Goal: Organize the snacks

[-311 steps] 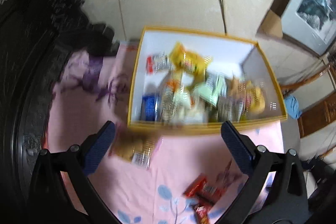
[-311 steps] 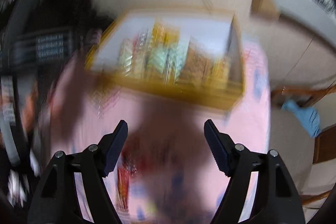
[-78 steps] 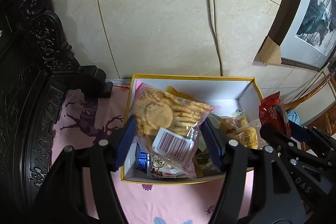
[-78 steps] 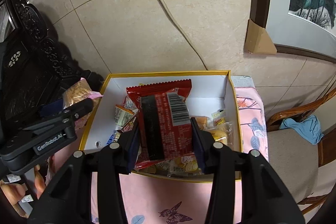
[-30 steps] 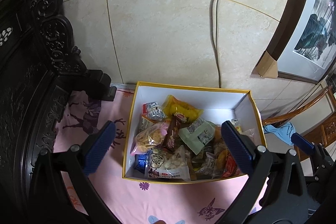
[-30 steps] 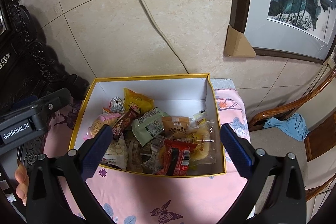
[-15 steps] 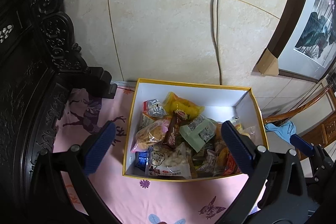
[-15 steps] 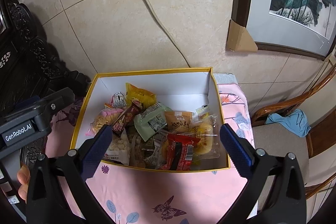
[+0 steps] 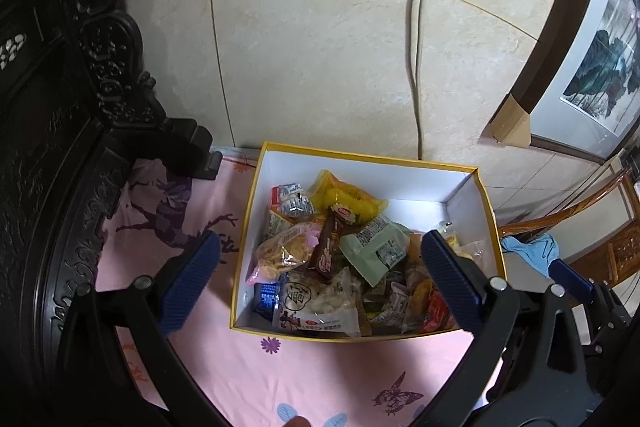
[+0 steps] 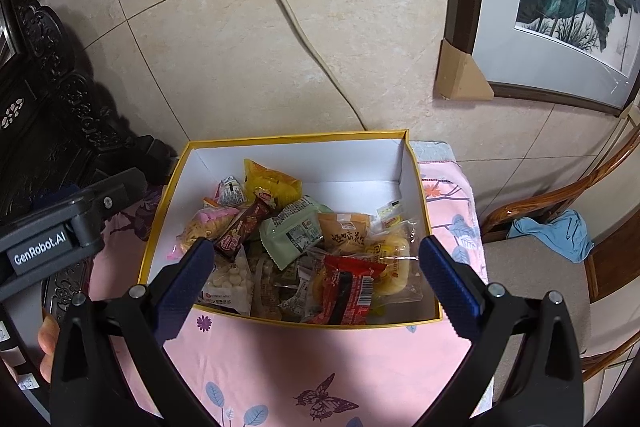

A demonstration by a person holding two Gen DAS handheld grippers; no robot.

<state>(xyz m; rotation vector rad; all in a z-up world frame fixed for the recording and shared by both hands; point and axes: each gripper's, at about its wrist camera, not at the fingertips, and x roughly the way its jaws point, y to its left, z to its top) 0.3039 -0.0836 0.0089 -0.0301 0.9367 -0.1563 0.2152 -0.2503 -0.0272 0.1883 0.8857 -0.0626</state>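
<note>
Box: a white box with a yellow rim (image 9: 256, 211) (image 10: 412, 163) sits on the pink patterned cloth (image 9: 320, 375) (image 10: 360, 367), pushed back near the tiled wall (image 9: 320, 67).
Contents: the snacks are heaped in the front half, while the back strip of the box floor shows bare white.
Yellow packet (image 9: 344, 195) (image 10: 272, 183): lies at the back of the heap, crinkled.
Brown bar (image 9: 332, 243) (image 10: 244, 223): lies slantwise across the middle, on top of its neighbours.
Pale green packet (image 9: 372, 247) (image 10: 292, 231): beside the brown bar, label side up.
Red packet (image 10: 348, 287): at the front right, barcode showing, touching a clear bag of yellow cakes (image 10: 390, 255).
White puffs bag (image 9: 320, 303) (image 10: 228, 283): against the front wall on the left.
Pink-edged crisps bag (image 9: 284, 255) (image 10: 208, 227): by the left wall.
Left gripper (image 9: 316, 275): hovers in front of the box, blue pads spread wide, holding nothing.
Right gripper (image 10: 312, 271): likewise spread wide and empty, over the front edge of the box.
Hand (image 10: 48, 351): fingers show at the left gripper's body in the right wrist view.
</note>
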